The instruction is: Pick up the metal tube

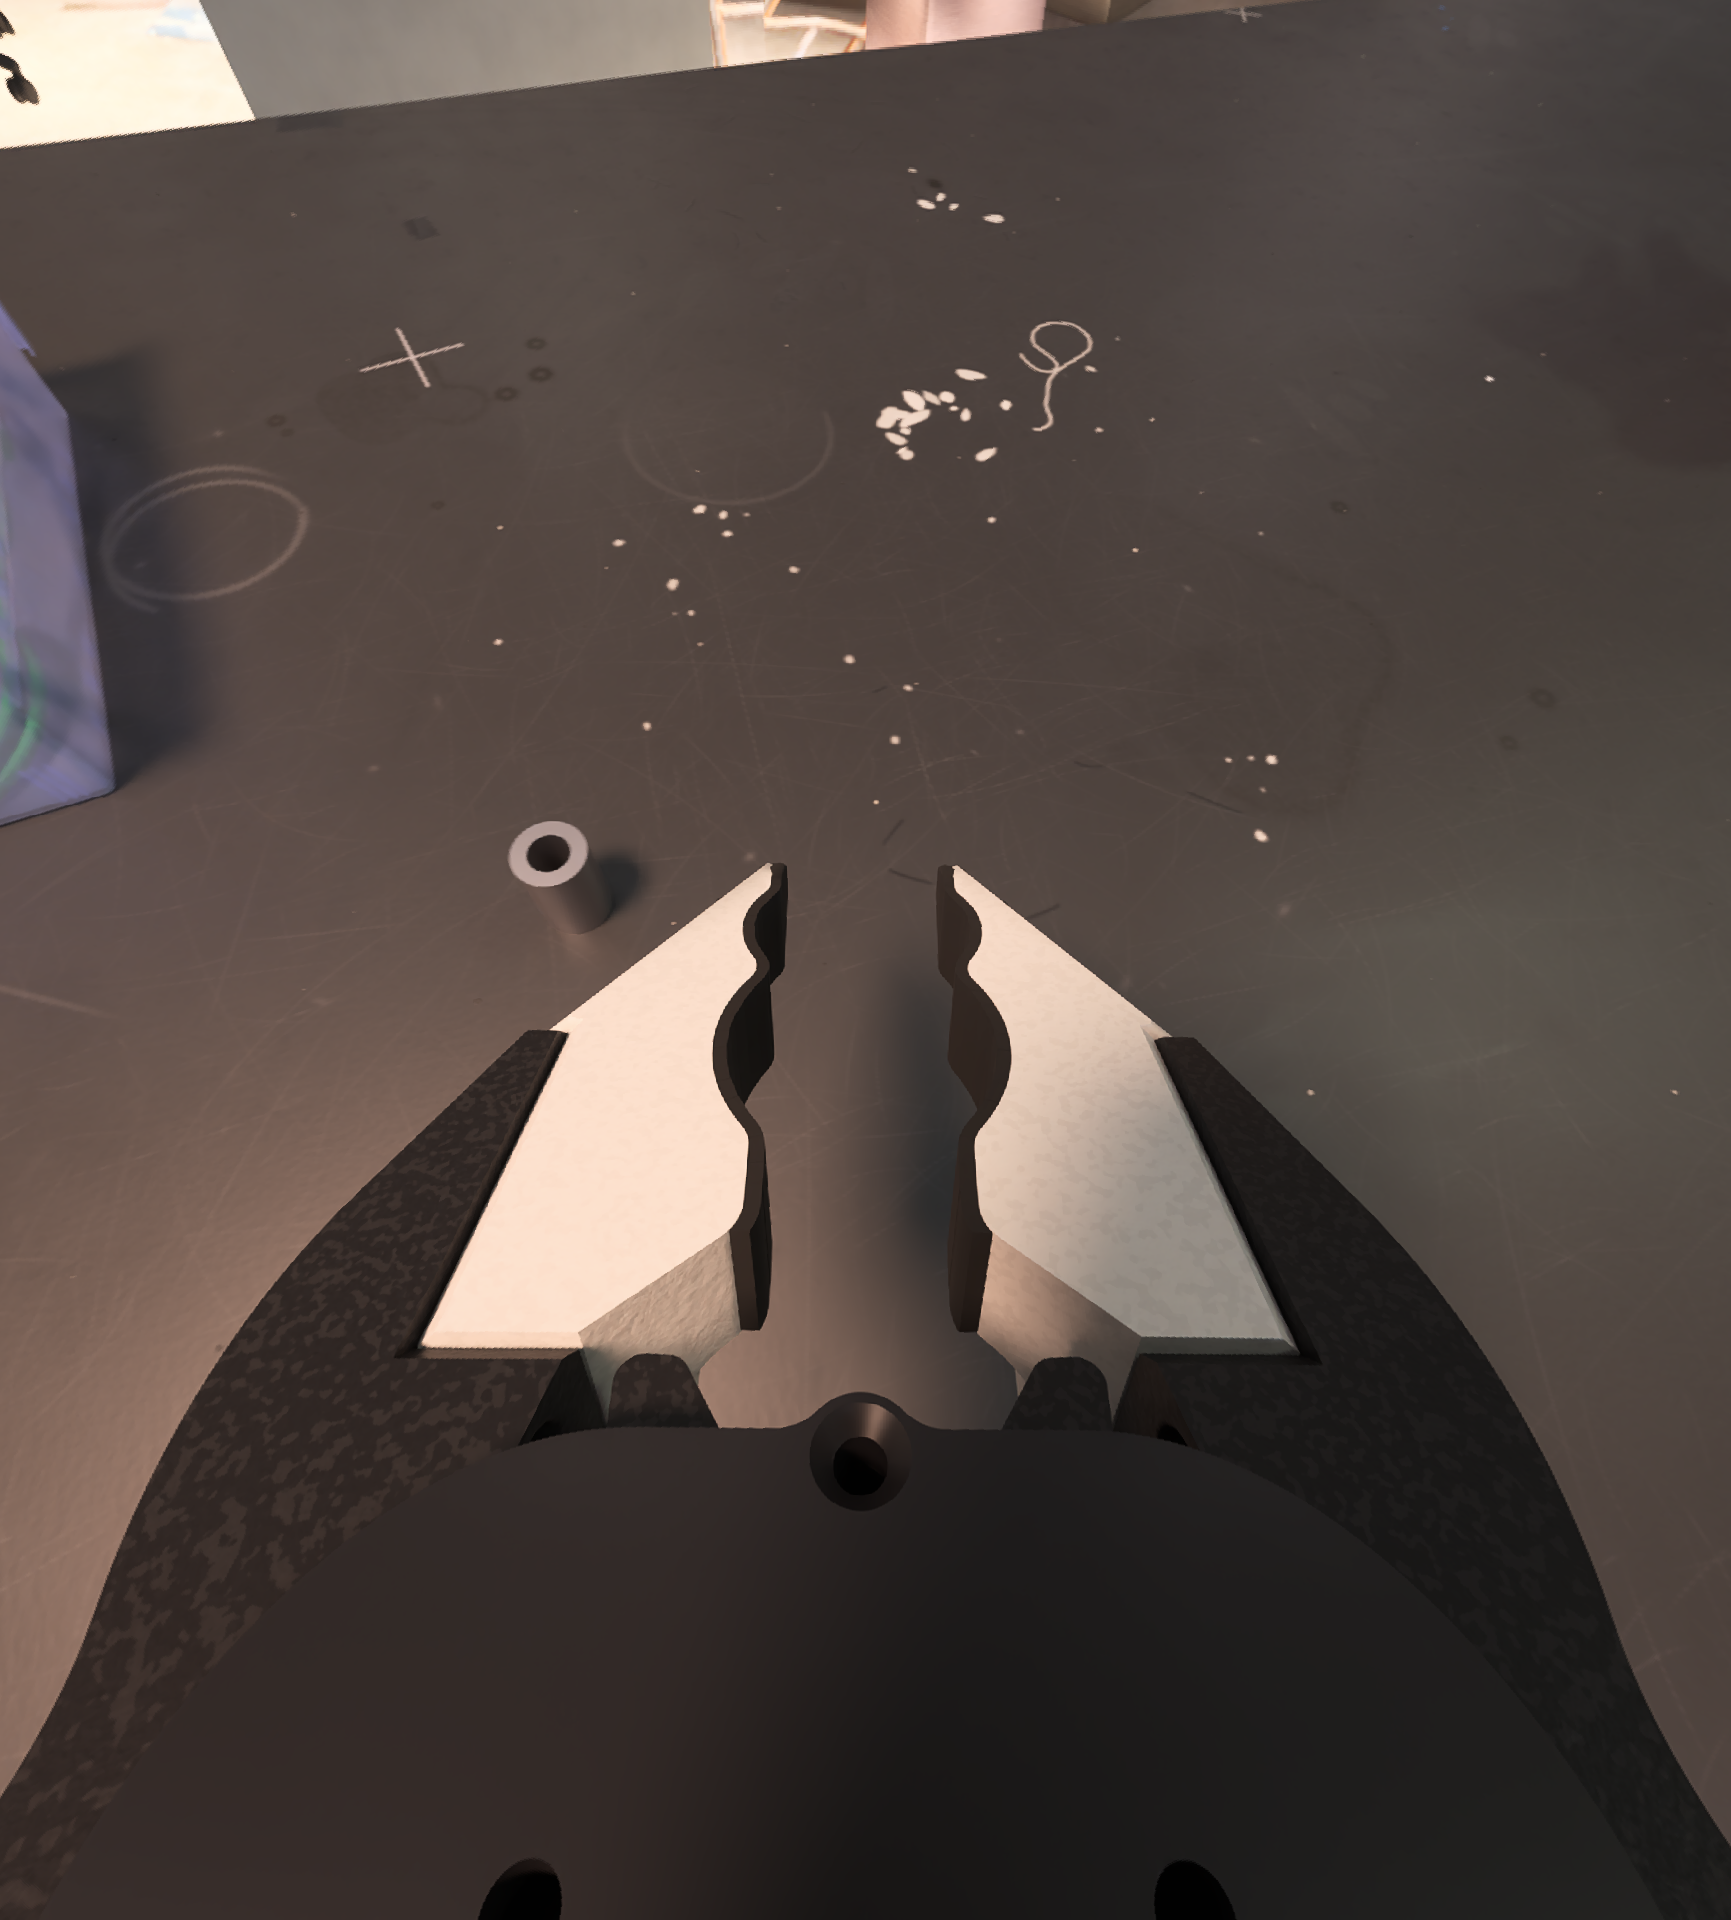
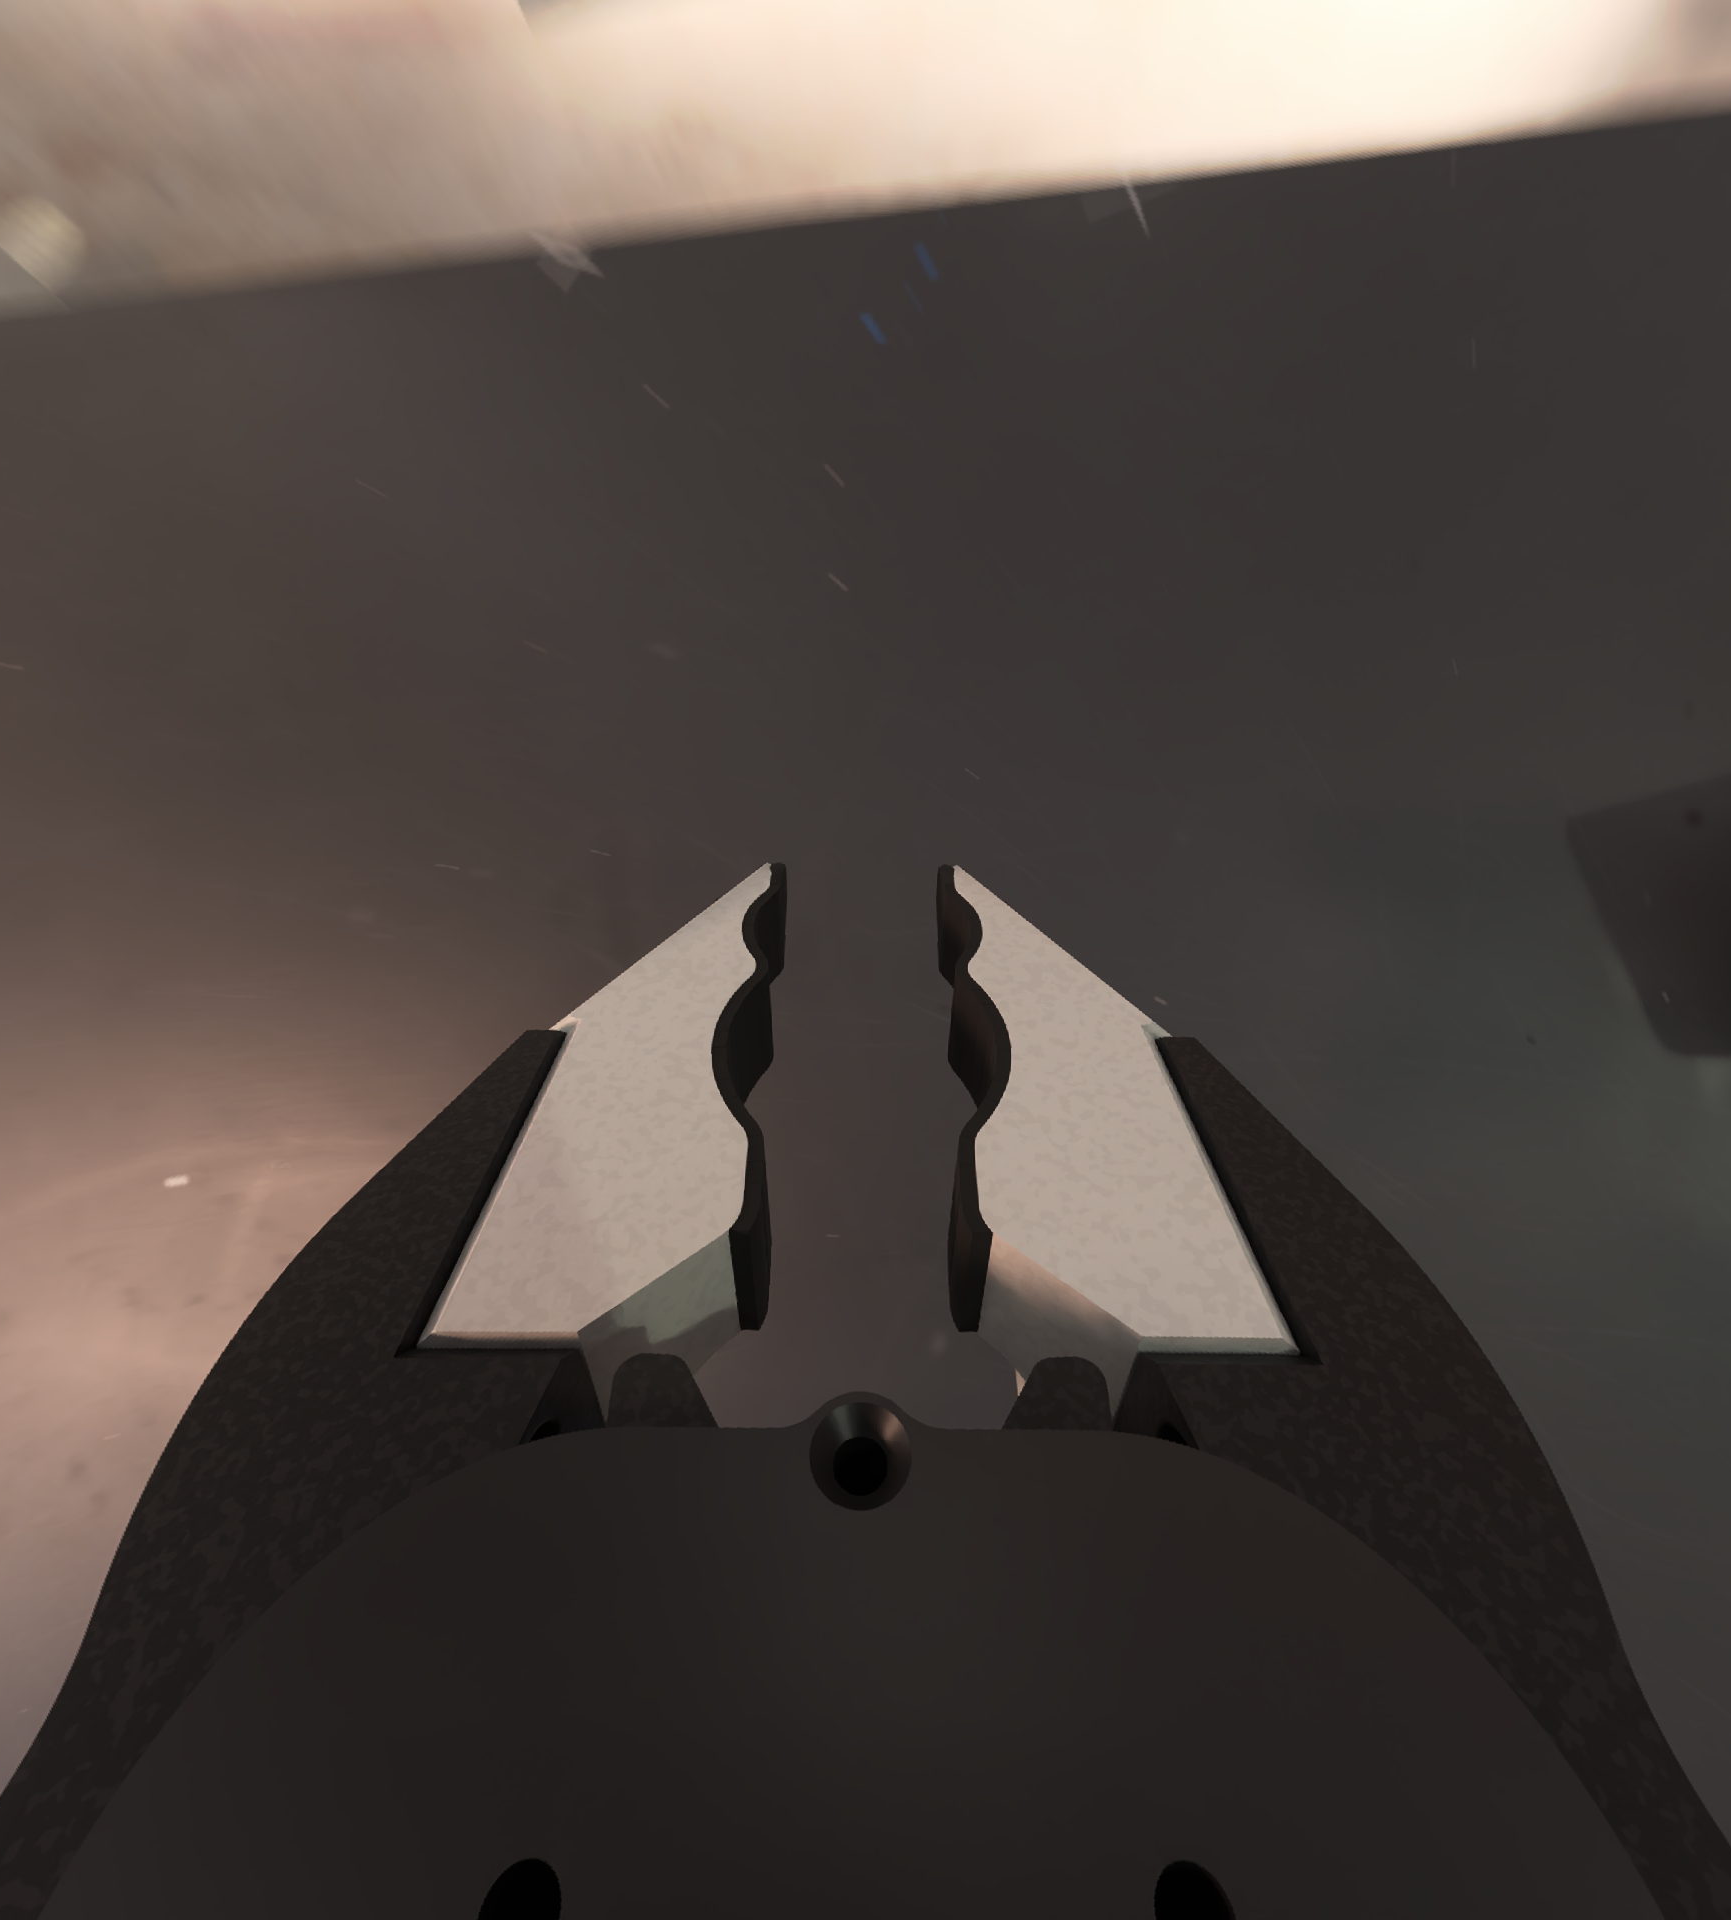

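Toward the counter's left edge, the short grey upright metal tube stands just outside the left gripper's narrowly parted, empty fingers; shift left, straddle it squarely, then close.

The left tool is angled downward, its two white fingers set in black textured holders, with a clear gap between the scalloped dark inner pads — nothing is held between them. The right tool shows the same pose and state — fingers parted, tips not touching, gap empty. On both, the rounded black body fills the lower part of the wrist view.
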You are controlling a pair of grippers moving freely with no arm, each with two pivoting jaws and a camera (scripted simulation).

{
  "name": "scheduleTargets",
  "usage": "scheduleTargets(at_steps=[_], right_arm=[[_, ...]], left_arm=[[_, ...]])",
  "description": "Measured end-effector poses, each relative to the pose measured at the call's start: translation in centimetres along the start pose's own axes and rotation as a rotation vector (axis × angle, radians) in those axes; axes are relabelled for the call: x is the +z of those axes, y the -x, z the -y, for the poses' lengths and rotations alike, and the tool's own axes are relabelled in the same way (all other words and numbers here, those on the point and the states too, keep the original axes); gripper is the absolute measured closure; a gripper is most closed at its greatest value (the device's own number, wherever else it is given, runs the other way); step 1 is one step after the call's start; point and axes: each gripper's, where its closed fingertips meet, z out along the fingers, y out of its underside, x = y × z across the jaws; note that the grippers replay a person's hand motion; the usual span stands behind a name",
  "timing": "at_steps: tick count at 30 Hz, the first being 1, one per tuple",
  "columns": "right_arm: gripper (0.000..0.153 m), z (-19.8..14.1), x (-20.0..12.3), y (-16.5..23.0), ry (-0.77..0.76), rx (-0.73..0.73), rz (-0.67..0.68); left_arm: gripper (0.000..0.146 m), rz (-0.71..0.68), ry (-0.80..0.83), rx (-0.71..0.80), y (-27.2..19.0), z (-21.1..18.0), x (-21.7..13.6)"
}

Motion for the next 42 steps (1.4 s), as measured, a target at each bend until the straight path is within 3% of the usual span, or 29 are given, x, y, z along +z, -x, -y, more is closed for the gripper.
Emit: scheduleTargets(at_steps=[3,7,10,14,18,22,33,42], right_arm=[[0.121,1.0,-4.9,5.9,-0.232,-0.096,0.136],[0.119,-2.5,-8.9,14.1,-0.368,-0.216,0.275],[0.116,-6.9,-9.3,19.0,-0.424,-0.236,0.346],[0.107,-12.0,-7.8,23.3,-0.366,-0.178,0.419],[0.102,-15.3,-6.6,25.9,-0.305,-0.126,0.474],[0.102,-17.7,-6.2,28.3,-0.269,-0.244,0.471],[0.109,-19.3,-5.9,31.2,-0.201,-0.331,0.53],[0.112,-18.8,-7.1,32.8,-0.2,-0.297,0.61]], left_arm=[[0.118,0.015,-0.004,-0.002,1.0,0.1,0.1],[0.118,0.034,0.004,0.005,2.0,0.1,0.8],[0.118,0.046,0.023,0.005,2.4,-0.2,1.4],[0.116,0.038,0.036,0.014,2.3,-0.7,1.9],[0.115,0.091,0.082,0.047,3.4,-1.8,2.1],[0.11,0.121,0.153,0.081,4.9,-3.0,2.6],[0.098,0.061,0.285,0.083,10.4,-3.7,7.3],[0.12,0.032,0.286,0.201,8.9,-3.8,7.7]])
